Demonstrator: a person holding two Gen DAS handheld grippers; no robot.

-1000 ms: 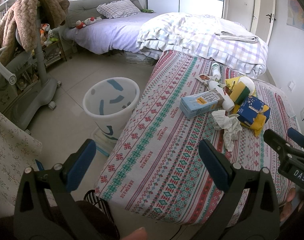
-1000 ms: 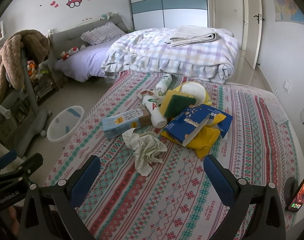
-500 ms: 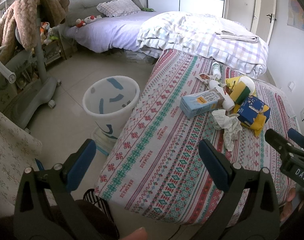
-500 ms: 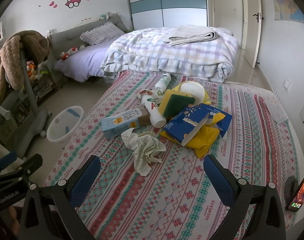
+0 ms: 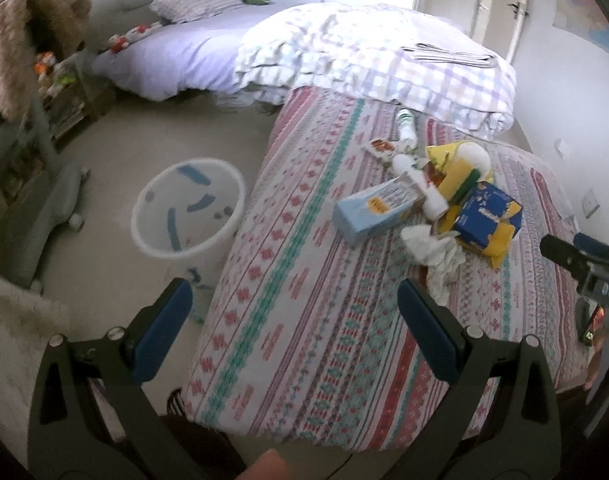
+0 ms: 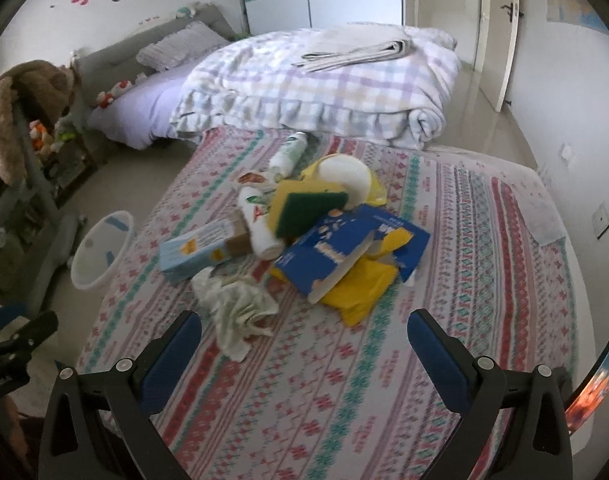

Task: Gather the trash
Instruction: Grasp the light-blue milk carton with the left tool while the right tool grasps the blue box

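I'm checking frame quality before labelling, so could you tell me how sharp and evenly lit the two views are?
Left wrist view: motion-blurred throughout, bin rim smeared, fisheye bending the bed edge. Right wrist view: a little sharper, cloth and blue box readable, daylight glare on the floor by the door.

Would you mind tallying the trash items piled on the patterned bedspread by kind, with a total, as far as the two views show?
Cartons and boxes: 2, the light blue carton and the dark blue box
Bottles: 2, the white bottle and the green-capped bottle
Sponges: 1, the green-and-yellow sponge
Crumpled tissues: 1, the tissue
Yellow bags: 1, the bag
Total: 7
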